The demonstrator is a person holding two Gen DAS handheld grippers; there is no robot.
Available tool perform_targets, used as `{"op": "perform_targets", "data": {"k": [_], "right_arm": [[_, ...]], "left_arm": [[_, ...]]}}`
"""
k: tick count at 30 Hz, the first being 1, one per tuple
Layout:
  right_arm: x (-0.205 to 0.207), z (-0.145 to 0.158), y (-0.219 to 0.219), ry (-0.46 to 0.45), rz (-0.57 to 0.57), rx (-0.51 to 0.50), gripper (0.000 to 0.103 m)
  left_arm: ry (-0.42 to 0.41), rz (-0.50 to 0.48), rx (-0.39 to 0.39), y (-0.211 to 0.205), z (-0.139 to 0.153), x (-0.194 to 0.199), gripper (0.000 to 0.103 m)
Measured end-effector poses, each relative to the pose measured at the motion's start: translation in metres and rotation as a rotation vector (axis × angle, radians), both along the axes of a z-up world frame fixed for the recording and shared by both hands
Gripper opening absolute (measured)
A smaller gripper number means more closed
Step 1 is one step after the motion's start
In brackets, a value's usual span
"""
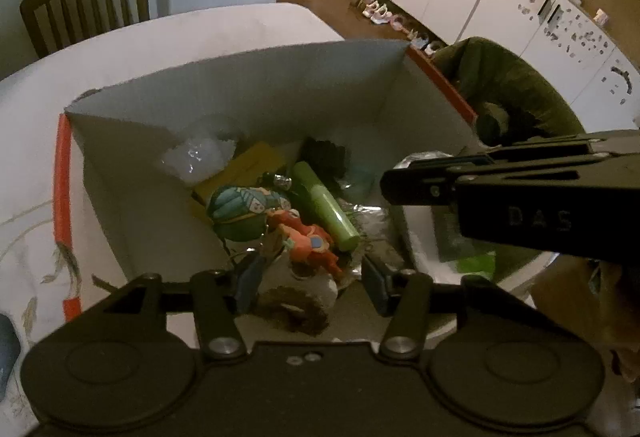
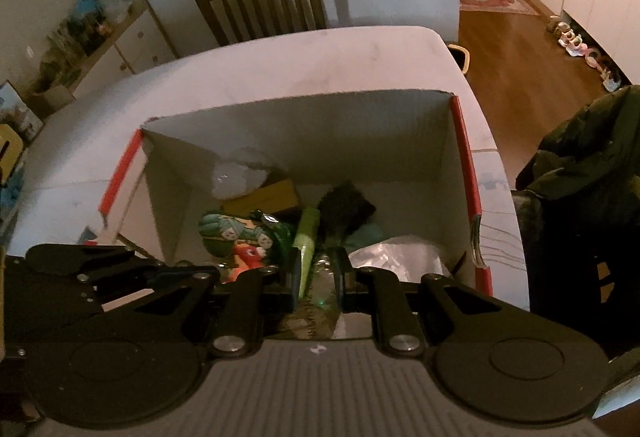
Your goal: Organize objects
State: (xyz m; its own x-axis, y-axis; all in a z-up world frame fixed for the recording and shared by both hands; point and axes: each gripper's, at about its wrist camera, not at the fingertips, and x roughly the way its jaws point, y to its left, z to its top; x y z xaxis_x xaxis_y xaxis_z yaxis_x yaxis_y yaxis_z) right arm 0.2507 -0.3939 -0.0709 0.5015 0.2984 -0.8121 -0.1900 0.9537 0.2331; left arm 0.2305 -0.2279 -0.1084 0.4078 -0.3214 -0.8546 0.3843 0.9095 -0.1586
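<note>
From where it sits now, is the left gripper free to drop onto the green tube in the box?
Probably yes. The left gripper hangs over the open box, jaws apart with nothing pinched, and the green tube lies exposed just ahead. The orange toy crowds its near end, and the right gripper is close alongside.

The letters "D A S" are showing in raised relief on the dark body of the right gripper (image 1: 516, 217), which is reaching in from the right edge of the left wrist view. Some faint vertical lettering is running along a wrapper (image 2: 310, 317) between the gripper's pads in the right wrist view, but it is coming out too small and dim to read. Nothing else in either view is carrying legible text, labels or numbers.
</note>
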Motion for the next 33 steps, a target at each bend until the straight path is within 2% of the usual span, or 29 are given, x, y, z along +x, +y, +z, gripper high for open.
{"op": "perform_targets", "data": {"k": [14,16,18,23,25,30,33], "right_arm": [[-0.054,0.044,0.009,-0.144,0.013,0.055,0.017],[-0.063,0.049,0.012,-0.163,0.011,0.060,0.023],[-0.073,0.053,0.015,-0.183,0.008,0.063,0.029],[-0.095,0.060,0.027,-0.222,-0.007,0.063,0.037],[-0.103,0.063,0.030,-0.248,-0.014,0.061,0.049],[-0.121,0.071,0.036,-0.291,-0.038,0.066,0.056],[-0.135,0.076,0.039,-0.328,-0.054,0.075,0.070]], "left_arm": [[-0.152,-0.014,-0.039,0.040,0.048,-0.038,0.066],[-0.171,-0.018,-0.055,0.048,0.054,-0.044,0.072],[-0.191,-0.020,-0.071,0.055,0.061,-0.049,0.073],[-0.247,-0.037,-0.081,0.071,0.077,-0.064,0.076],[-0.274,-0.045,-0.082,0.077,0.082,-0.070,0.079],[-0.323,-0.053,-0.093,0.089,0.095,-0.083,0.088],[-0.348,-0.055,-0.093,0.096,0.099,-0.090,0.097]]}}
